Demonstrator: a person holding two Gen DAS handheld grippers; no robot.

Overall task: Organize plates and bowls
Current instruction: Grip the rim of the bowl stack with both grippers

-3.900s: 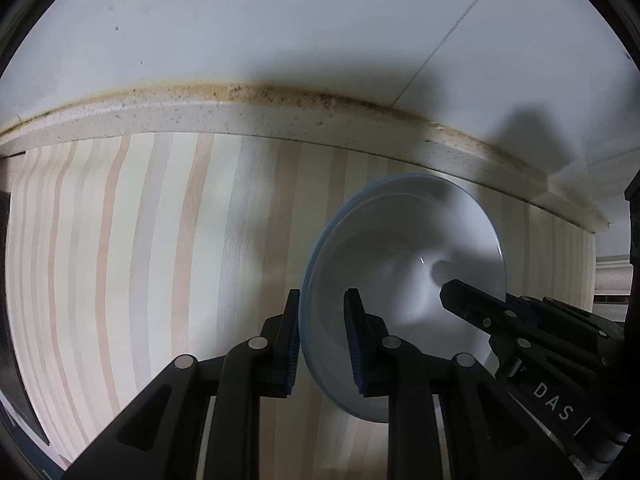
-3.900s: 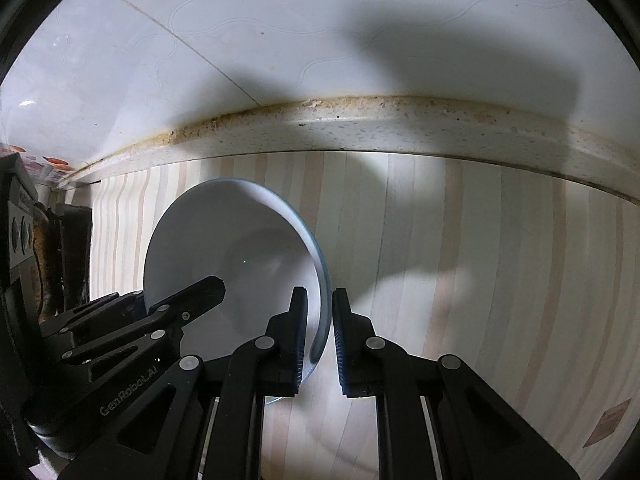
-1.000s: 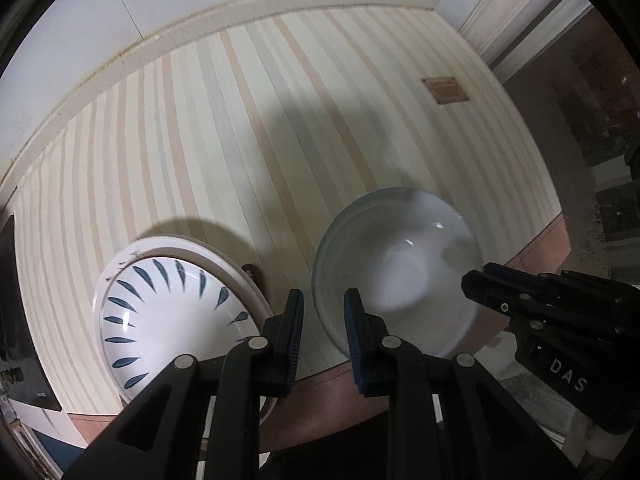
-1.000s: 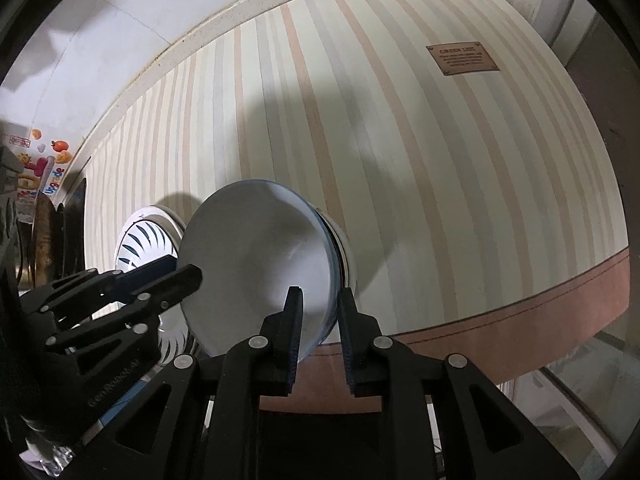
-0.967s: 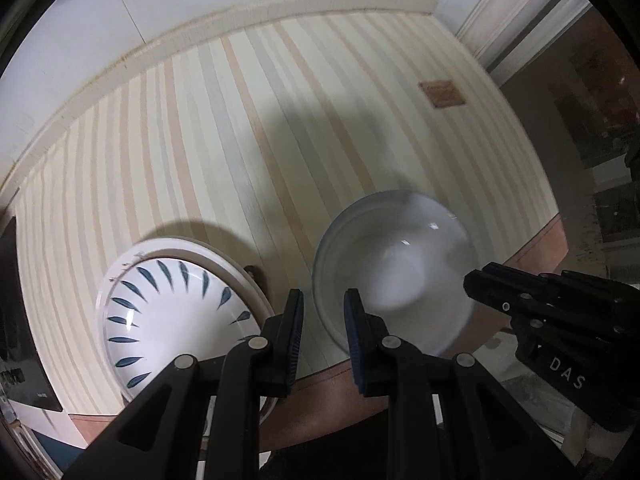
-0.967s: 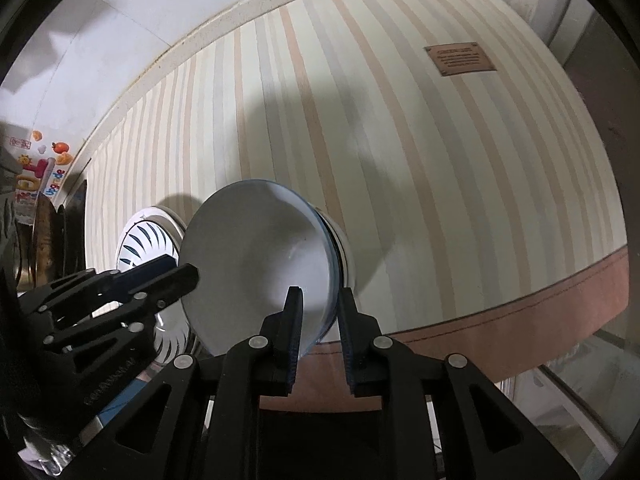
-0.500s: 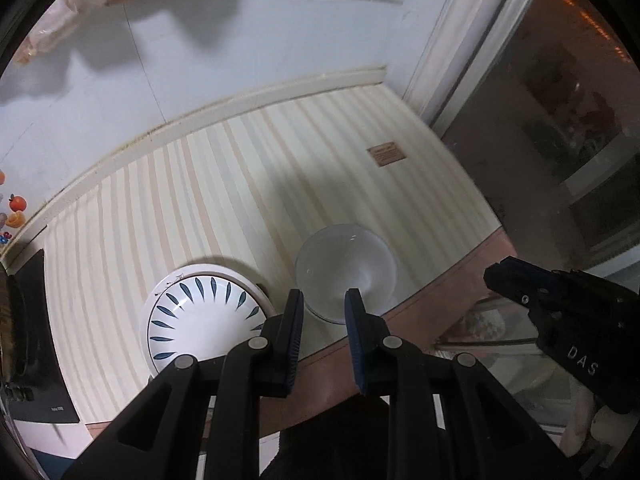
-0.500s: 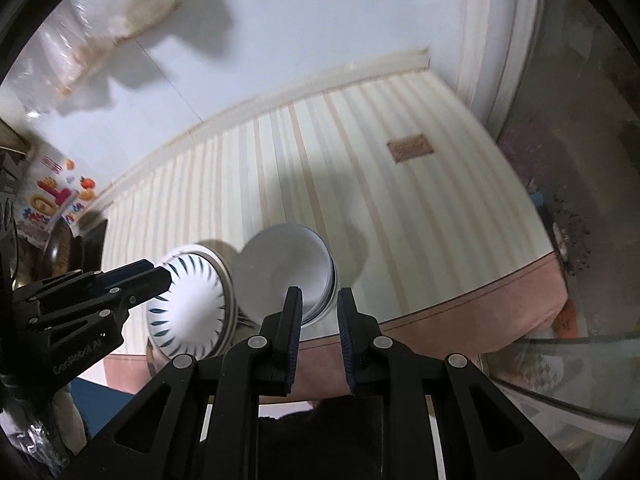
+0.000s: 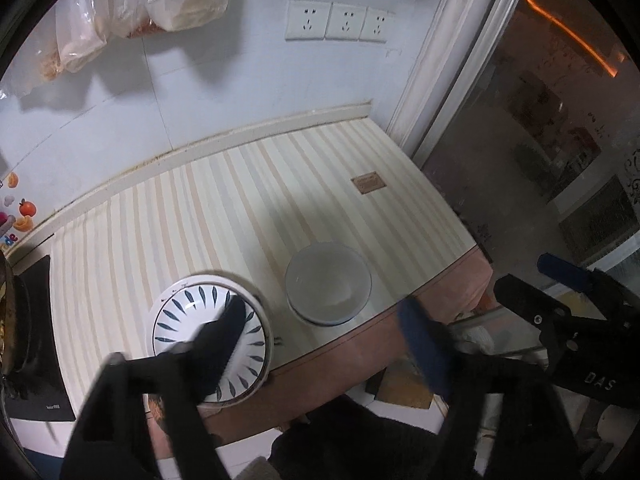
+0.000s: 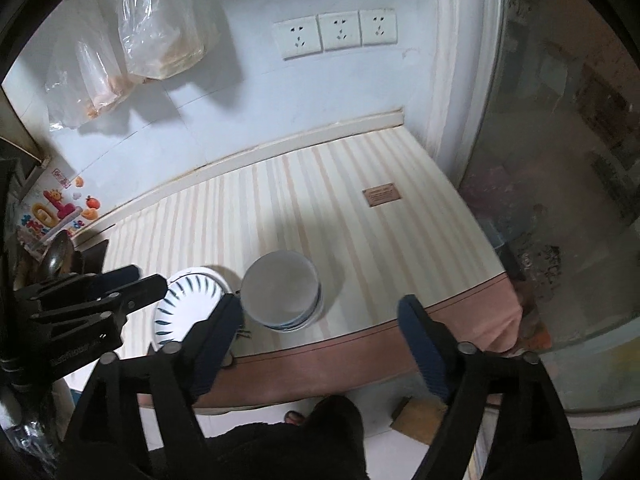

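Observation:
A stack of pale blue-rimmed bowls [image 9: 328, 289] stands near the front edge of the striped counter [image 9: 224, 200]; it also shows in the right wrist view [image 10: 282, 290]. A stack of white plates with a dark leaf pattern [image 9: 210, 330] sits just left of it, also seen in the right wrist view [image 10: 190, 304]. My left gripper [image 9: 324, 332] is open wide and empty, high above the counter's front edge. My right gripper [image 10: 320, 324] is open wide and empty, high above the same edge. Each gripper shows at the side of the other's view.
A black cooktop [image 9: 32, 320] lies at the counter's left end. Plastic bags [image 9: 132, 4] hang on the tiled wall, with three sockets [image 9: 336, 20] to their right. A glass door [image 9: 540, 120] stands right of the counter. A brown label [image 9: 369, 182] is on the counter.
Both grippers have let go of the bowl, pulled up and far back from the counter, and opened wide. The bowl now rests on the bowl stack beside the plates.

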